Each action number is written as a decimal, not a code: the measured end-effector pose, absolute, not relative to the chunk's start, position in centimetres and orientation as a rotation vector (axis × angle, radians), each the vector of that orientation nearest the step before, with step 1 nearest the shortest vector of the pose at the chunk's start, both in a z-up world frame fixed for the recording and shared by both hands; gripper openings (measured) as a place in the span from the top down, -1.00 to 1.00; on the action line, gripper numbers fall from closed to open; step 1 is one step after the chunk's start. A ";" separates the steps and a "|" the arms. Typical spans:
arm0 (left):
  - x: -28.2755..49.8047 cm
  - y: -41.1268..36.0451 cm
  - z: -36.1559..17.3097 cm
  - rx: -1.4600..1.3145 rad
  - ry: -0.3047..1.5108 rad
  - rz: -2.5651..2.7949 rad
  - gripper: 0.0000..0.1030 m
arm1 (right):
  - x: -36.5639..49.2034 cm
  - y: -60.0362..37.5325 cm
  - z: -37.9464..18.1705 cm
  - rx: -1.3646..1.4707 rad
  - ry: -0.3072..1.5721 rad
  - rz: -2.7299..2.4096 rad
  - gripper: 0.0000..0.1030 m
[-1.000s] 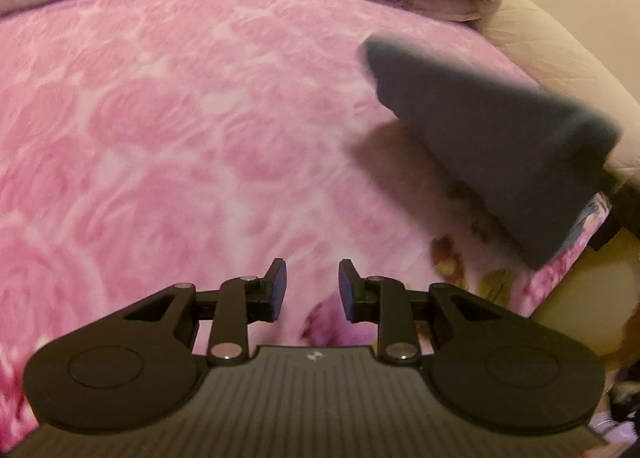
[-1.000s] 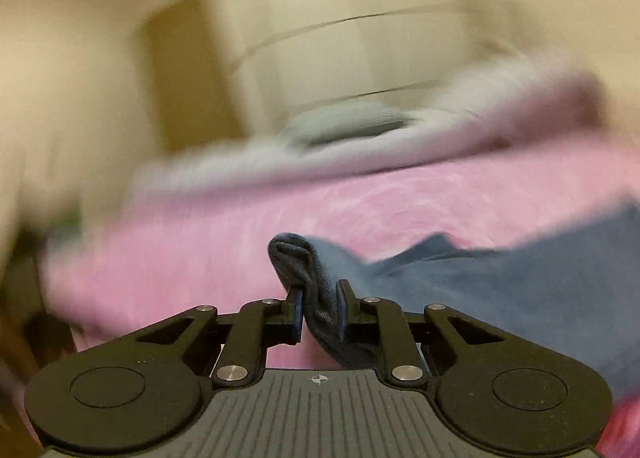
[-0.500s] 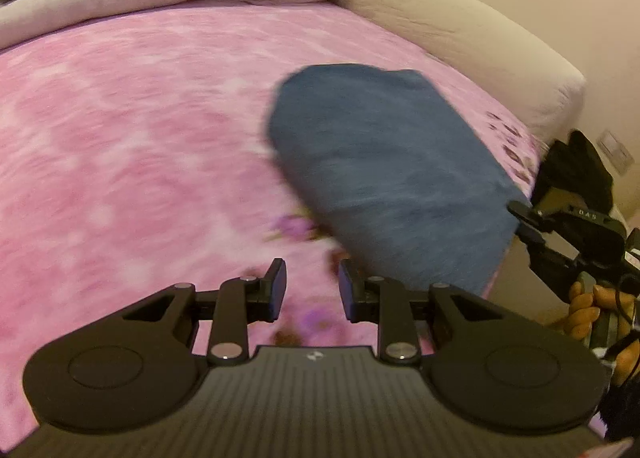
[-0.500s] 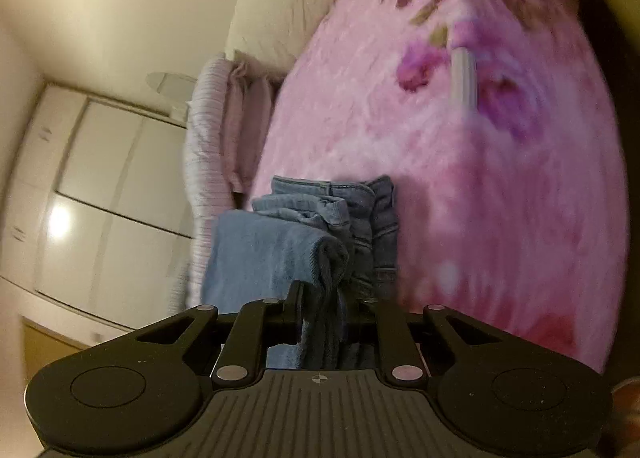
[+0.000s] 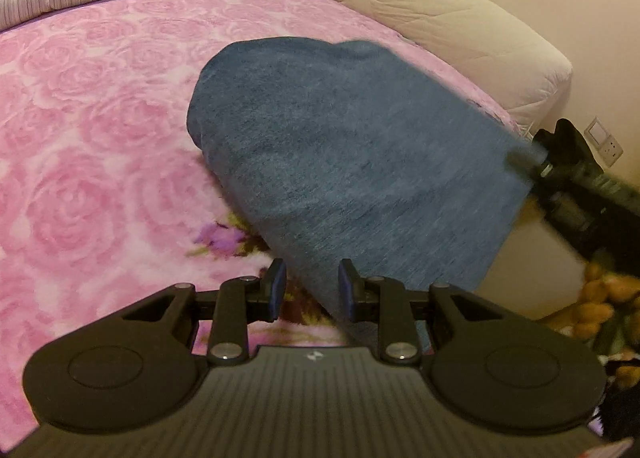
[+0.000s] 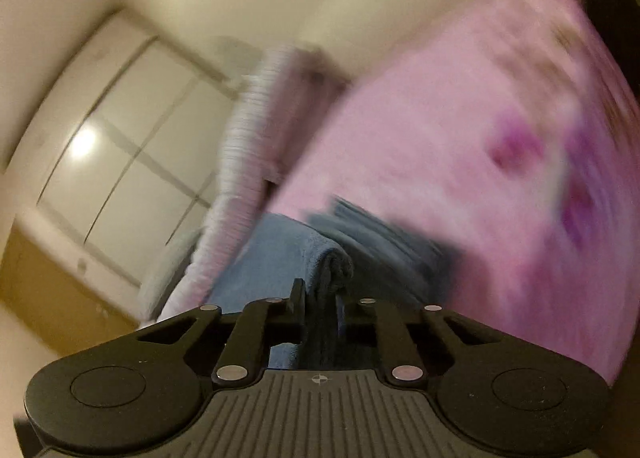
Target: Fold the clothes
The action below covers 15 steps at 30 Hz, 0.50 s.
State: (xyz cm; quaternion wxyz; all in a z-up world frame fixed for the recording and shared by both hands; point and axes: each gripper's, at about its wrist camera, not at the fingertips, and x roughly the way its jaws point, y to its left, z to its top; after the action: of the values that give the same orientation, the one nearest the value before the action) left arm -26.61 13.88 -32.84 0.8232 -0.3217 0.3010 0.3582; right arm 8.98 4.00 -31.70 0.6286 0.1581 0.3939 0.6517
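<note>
Jeans (image 5: 360, 162) folded, blue (slightly blurred).

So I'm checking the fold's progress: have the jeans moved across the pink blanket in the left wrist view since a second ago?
Yes. The jeans have swung leftward from the blanket's right edge toward its middle.

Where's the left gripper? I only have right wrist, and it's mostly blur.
Observer: The left gripper hovers over the pink blanket, at the near edge of the jeans.
Operator: Is it holding anything?
Observer: No. It's open, with nothing pinched.
Operator: How does my side look from there?
Observer: The right gripper is closing on a corner of the jeans and holds it raised. The far end of the jeans rests on the blanket.
</note>
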 end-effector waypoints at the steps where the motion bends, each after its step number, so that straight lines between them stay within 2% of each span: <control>1: -26.4 13.9 -32.8 -0.681 0.640 0.752 0.55 | 8.9 4.0 -31.2 0.350 0.879 1.485 0.77; 4: -25.6 13.9 -33.0 -0.674 0.640 0.719 0.55 | 9.6 4.1 -31.6 0.314 0.887 1.408 0.77; 7: -25.3 14.1 -33.5 -0.679 0.651 0.711 0.55 | 11.2 6.7 -35.7 0.309 1.046 1.337 0.77; 13: -26.2 14.5 -33.6 -0.693 0.640 0.724 0.55 | 9.1 6.0 -33.5 0.326 0.958 1.333 0.77; 15: -26.2 14.8 -34.0 -0.705 0.641 0.721 0.55 | 9.3 7.5 -35.2 0.282 0.984 1.293 0.77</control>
State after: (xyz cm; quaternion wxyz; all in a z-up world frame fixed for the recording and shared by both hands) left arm -26.25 14.77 -34.04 0.8269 -0.3319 0.3016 0.3394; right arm 9.27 7.50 -35.16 0.6789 0.1255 0.4381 0.5757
